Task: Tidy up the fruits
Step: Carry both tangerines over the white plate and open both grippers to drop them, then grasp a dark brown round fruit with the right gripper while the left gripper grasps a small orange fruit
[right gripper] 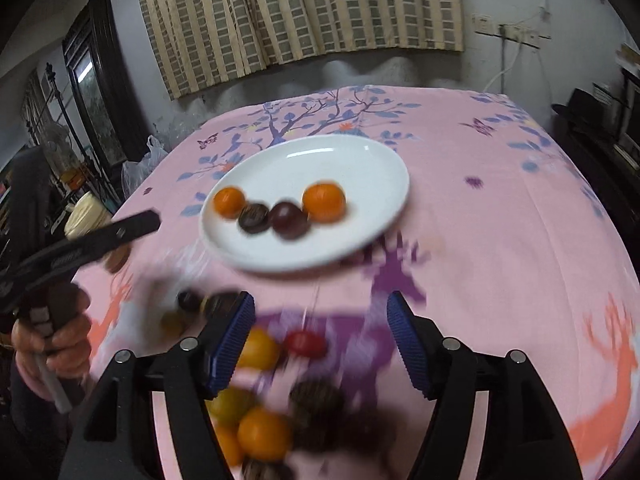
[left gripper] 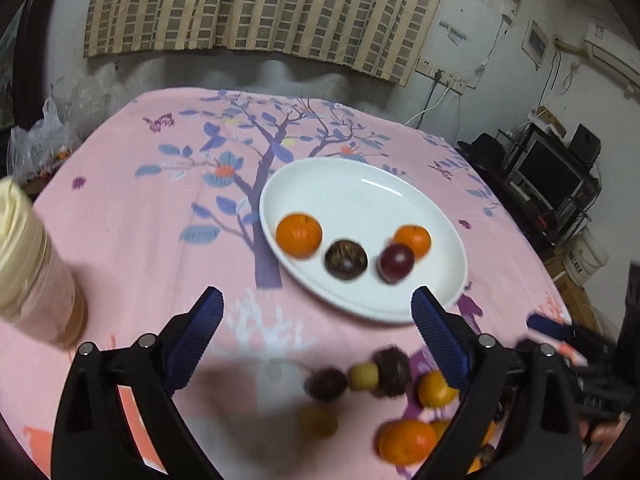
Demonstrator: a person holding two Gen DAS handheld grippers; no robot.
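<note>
Both the left hand-held gripper and the right hand-held gripper hung released, empty; four fruits sat on the plate; next seemed a grasp from the loose pile nearer than the plate.

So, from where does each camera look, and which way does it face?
Left wrist: sits on the left gripper, looks down across the white plate; its own open jaws show.
Right wrist: sits on the right gripper, faces the same plate; own open jaws, plus the left gripper held by a hand.
Both views share the plate, its four fruits and the pink tablecloth.
</note>
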